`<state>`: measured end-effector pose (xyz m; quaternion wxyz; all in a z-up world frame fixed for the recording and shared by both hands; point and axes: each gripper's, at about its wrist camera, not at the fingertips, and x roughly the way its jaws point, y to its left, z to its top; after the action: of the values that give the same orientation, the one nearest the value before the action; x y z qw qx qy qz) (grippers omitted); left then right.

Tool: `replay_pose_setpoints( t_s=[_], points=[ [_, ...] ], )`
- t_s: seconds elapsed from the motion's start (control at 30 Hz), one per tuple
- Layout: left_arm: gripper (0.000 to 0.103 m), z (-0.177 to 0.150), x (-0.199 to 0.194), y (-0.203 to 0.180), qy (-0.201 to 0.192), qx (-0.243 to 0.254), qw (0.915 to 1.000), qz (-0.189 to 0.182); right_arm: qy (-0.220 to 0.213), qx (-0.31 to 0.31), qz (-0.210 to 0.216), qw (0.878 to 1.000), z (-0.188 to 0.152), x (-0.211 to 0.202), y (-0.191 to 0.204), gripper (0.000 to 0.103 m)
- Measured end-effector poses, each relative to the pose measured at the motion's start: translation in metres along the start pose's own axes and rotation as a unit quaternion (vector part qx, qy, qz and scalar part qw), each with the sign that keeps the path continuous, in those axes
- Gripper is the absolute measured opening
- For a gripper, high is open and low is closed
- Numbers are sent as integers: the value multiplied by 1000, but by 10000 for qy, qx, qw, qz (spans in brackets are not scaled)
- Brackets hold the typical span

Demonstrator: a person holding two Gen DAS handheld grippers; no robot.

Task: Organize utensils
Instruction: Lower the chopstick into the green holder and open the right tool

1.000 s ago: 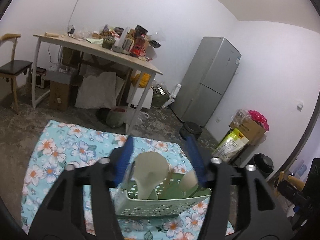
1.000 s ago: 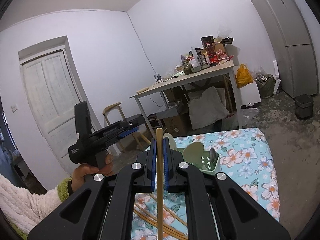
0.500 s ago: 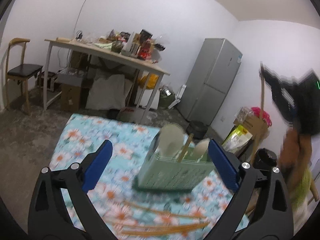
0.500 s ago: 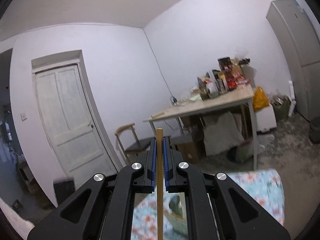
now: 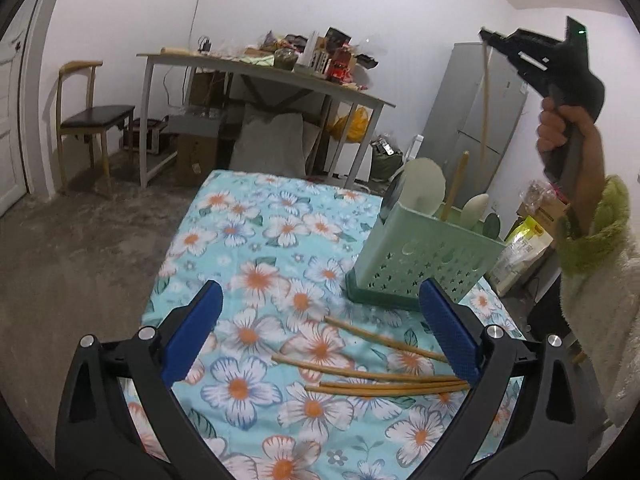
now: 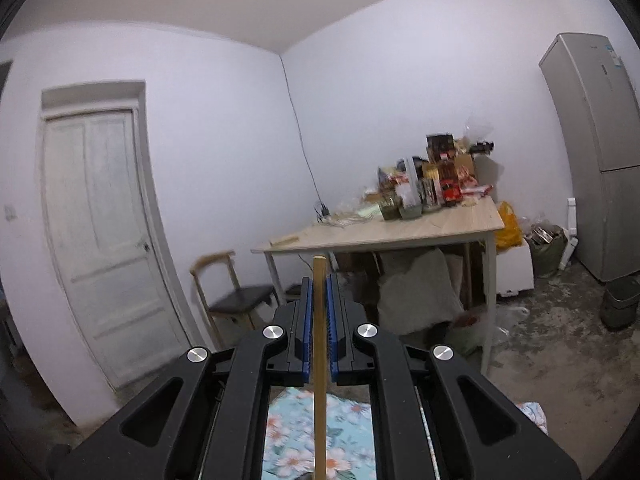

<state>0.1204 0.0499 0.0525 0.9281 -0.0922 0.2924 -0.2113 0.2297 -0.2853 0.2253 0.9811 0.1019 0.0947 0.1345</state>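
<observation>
left gripper jaws just opened wide, empty, over loose chopsticks on the floral cloth, near the green utensil basket at right; right gripper clamps one chopstick upright.

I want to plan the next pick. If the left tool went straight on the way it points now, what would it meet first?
Probably the loose chopsticks lying on the floral cloth, which sit between the open left tool fingers and nearer than the green utensil basket. Depth is uncertain.
</observation>
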Motion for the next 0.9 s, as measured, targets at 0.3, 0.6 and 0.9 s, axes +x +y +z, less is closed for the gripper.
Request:
replay_pose_setpoints(
  t_s=[0.3,0.6,0.9],
  points=[
    [95,-12,0,-13,9,159,9998,-109,862,-484,-138,9950,-48,33,0,7],
    [95,-20,6,-26,268,76,9990,-345,977,-414,-262,9940,-57,-7,-2,40],
    [95,-26,2,-29,393,-24,9985,-391,532,144,-25,9985,-66,-116,5,55]
  ],
)
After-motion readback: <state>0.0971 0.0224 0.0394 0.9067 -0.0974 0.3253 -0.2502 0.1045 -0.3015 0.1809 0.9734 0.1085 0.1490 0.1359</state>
